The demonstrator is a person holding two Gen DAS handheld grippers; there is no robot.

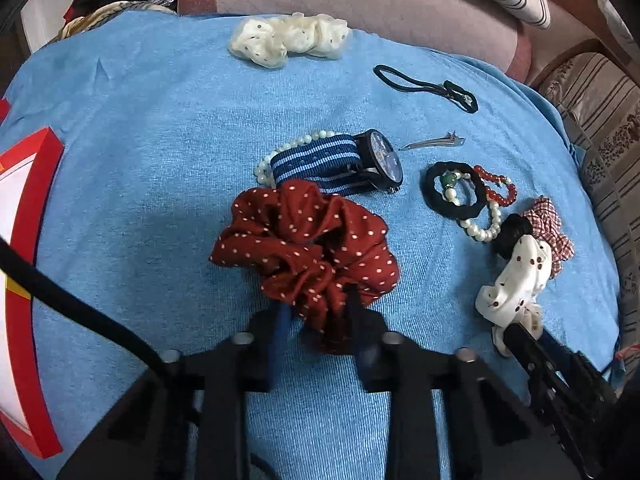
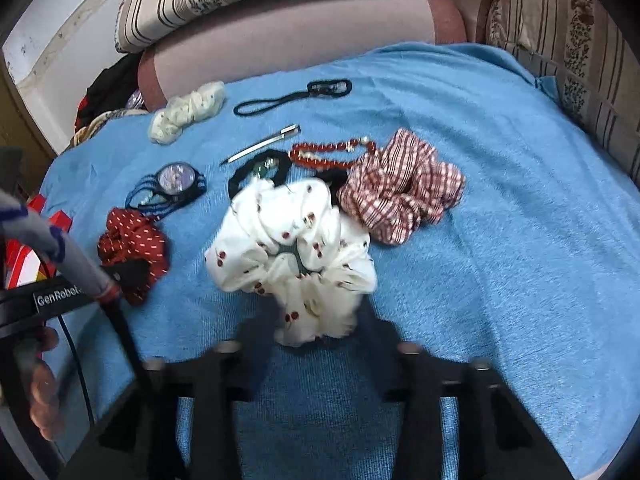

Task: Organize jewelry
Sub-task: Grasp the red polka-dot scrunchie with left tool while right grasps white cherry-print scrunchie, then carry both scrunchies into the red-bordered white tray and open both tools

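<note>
My left gripper (image 1: 318, 312) is shut on the near edge of a dark red polka-dot scrunchie (image 1: 308, 252) that rests on the blue cloth (image 1: 140, 160). My right gripper (image 2: 316, 320) is shut on a white cherry-print scrunchie (image 2: 288, 240); it also shows in the left wrist view (image 1: 516, 280). Behind the red scrunchie lie a blue-striped watch (image 1: 344, 164) and a pearl bracelet (image 1: 280, 152). A red-checked scrunchie (image 2: 400, 188), red bead bracelet (image 2: 332, 154), black hair tie (image 1: 454, 190) and silver hair clip (image 1: 434, 144) lie nearby.
A cream dotted scrunchie (image 1: 288, 40) and a thin black elastic (image 1: 428, 86) lie at the far side of the cloth. A red-framed box (image 1: 24, 280) stands at the left. A pink cushion (image 2: 300, 36) and striped upholstery (image 2: 580, 52) border the cloth.
</note>
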